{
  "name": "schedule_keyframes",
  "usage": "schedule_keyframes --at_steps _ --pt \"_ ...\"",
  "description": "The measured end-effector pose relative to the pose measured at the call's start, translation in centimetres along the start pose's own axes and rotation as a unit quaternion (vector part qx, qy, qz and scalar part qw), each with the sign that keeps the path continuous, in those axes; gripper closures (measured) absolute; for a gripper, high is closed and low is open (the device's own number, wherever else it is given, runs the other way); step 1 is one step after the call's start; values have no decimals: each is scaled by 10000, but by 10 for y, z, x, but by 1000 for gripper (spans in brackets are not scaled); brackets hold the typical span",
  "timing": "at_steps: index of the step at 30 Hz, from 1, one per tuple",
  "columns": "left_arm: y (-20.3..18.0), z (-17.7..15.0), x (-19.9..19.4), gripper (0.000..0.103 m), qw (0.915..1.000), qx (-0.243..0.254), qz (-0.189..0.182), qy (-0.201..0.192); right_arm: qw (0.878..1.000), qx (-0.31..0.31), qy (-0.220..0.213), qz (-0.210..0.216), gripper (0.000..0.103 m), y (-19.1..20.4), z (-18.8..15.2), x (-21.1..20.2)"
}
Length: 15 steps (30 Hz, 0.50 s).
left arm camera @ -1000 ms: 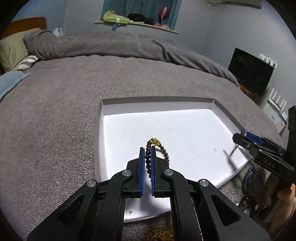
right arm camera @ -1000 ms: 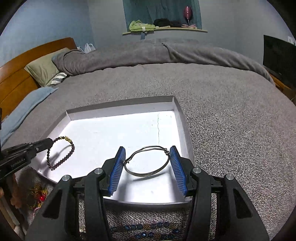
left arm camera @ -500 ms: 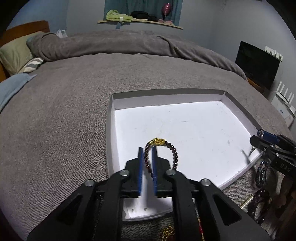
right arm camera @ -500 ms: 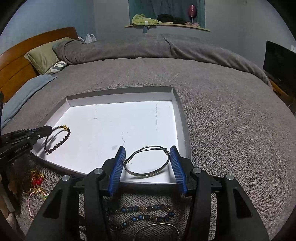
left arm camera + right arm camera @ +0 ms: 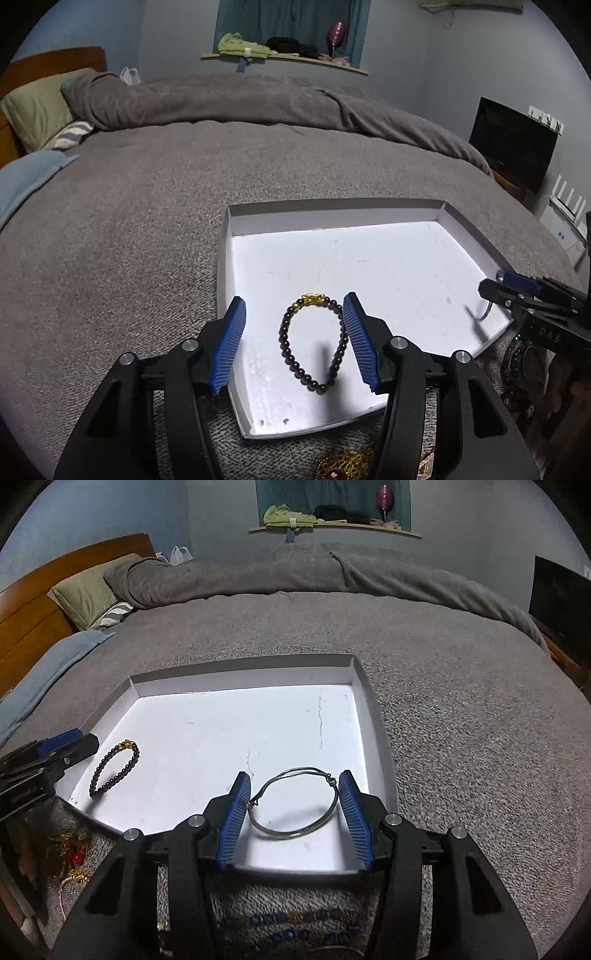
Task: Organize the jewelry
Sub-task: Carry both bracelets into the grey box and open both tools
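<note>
Left gripper (image 5: pixel 293 345) jaws have just been opening, now apart, and the beaded bracelet (image 5: pixel 314 345) lies released between them on the white tray (image 5: pixel 369 218) floor. Right gripper (image 5: pixel 293 816) stands half-open, clamped on the wire bangle (image 5: pixel 295 805) above the tray's near right corner; its placement looks next.

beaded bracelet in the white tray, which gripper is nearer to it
Left. The left gripper has just opened and straddles the beaded bracelet, which lies in the white tray. The right gripper is across the tray, holding the wire bangle.
</note>
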<state>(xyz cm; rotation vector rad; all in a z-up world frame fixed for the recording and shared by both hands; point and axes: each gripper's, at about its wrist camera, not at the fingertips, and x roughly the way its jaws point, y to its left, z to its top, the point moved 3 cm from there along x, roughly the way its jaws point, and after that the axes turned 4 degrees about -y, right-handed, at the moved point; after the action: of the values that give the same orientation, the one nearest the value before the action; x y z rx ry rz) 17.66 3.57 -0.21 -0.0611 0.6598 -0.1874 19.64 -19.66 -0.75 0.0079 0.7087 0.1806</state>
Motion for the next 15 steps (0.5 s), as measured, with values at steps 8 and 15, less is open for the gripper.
schedule_keyframes --at_steps 8,15 --pt "-1 0 1 47 10000 -22 -7 7 9999 -142 17 -70 53 6 -2 5" --pt "2 2 -2 40 10000 -54 -22 -52 9997 42 -170 181 48 2 0 -6"
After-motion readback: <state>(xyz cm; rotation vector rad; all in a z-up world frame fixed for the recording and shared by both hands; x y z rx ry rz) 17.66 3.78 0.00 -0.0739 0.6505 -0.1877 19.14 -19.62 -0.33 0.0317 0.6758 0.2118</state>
